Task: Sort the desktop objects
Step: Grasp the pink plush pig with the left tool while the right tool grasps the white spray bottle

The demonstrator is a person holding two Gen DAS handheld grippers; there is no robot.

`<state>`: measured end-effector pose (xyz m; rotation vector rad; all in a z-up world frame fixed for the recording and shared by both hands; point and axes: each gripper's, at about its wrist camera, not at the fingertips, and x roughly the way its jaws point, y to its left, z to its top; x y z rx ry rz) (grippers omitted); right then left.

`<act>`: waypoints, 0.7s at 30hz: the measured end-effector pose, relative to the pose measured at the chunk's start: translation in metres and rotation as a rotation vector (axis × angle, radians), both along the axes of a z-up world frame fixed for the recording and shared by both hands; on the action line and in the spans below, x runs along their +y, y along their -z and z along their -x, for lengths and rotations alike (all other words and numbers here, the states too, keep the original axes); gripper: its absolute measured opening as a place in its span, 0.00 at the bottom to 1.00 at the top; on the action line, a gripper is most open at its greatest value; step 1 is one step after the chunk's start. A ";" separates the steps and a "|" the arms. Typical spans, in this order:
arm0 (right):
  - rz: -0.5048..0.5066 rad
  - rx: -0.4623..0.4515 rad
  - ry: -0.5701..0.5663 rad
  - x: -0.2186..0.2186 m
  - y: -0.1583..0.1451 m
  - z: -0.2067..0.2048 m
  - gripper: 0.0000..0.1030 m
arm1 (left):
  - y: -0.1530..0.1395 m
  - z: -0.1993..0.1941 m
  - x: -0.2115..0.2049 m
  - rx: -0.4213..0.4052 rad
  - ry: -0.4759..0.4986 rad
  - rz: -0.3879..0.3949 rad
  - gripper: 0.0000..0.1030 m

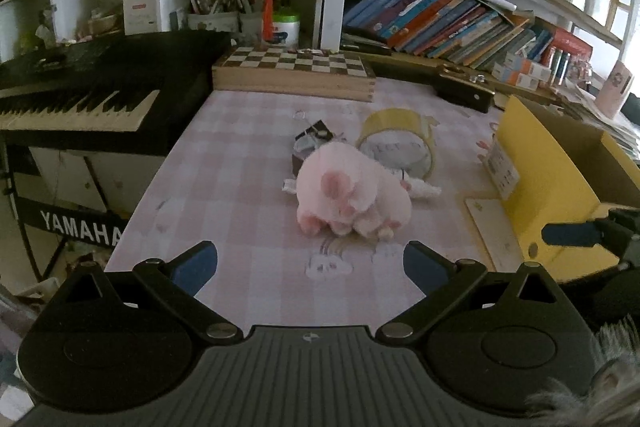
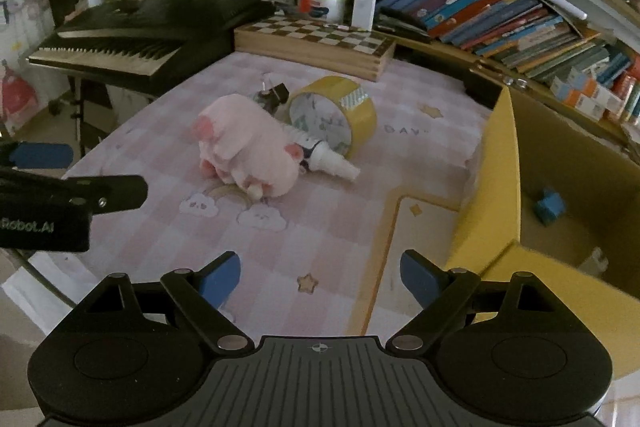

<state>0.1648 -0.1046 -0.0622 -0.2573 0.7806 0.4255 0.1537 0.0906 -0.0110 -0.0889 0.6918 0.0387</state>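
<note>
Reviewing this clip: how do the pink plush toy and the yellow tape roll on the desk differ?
The pink plush toy is soft, lumpy and solid; the yellow tape roll is a rigid ring with an open middle. The plush lies slumped on its side, the tape stands on its edge, tilted. The plush sits nearer both grippers, the tape behind it. Both rest on the checked desk mat, outside the yellow box, and both touch the white bottle.
</note>
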 end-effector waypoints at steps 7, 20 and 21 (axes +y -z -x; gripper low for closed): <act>-0.025 0.013 -0.072 0.007 0.002 -0.020 0.87 | -0.007 -0.053 -0.009 0.001 0.033 0.021 0.97; -0.035 0.028 -0.143 0.016 0.006 -0.041 0.87 | 0.041 -0.136 -0.013 0.159 0.107 0.072 0.88; -0.038 0.028 -0.139 0.015 0.006 -0.044 0.87 | 0.041 -0.134 -0.011 0.157 0.108 0.090 0.86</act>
